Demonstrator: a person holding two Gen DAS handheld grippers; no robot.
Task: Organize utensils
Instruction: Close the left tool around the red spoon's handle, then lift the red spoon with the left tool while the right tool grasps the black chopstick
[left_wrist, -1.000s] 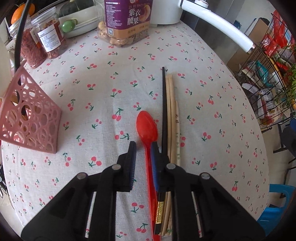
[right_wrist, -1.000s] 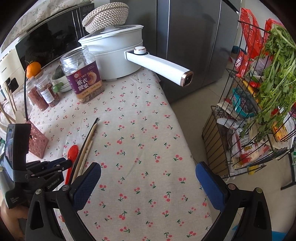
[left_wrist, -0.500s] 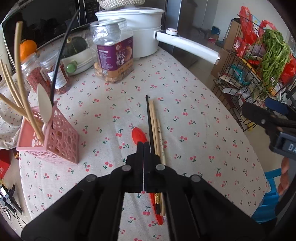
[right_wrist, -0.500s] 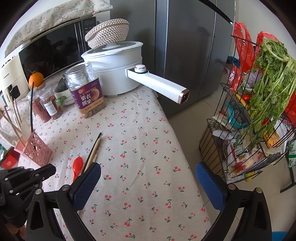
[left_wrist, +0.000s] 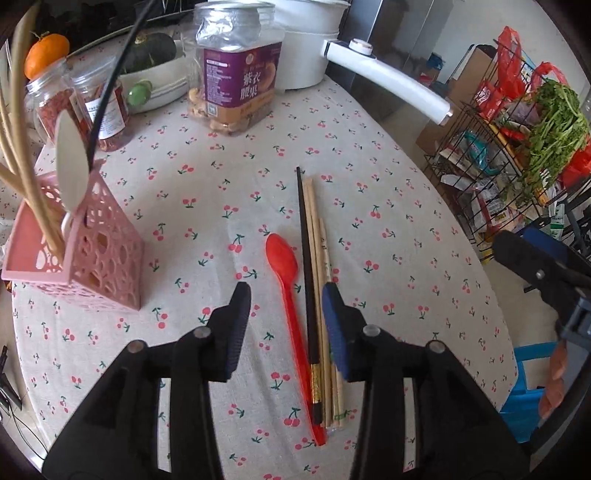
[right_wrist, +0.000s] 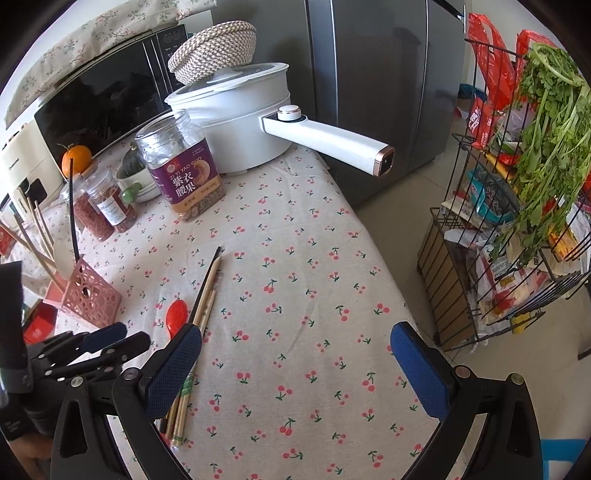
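Lighting was bright, even daylight with soft shadows. Focus was sharp throughout. Fisheye distortion and dark vignetting affected the edges.

Left tool (left_wrist: 284, 325) angled downward, jaws opening and empty, right tool (right_wrist: 295, 363) spread wide, empty

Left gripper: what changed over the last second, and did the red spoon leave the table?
The left gripper closed near the red spoon, came up with nothing held, and its fingers are opening again. The spoon, black chopstick and wooden chopsticks kept their places on the tablecloth; the right gripper stayed open.
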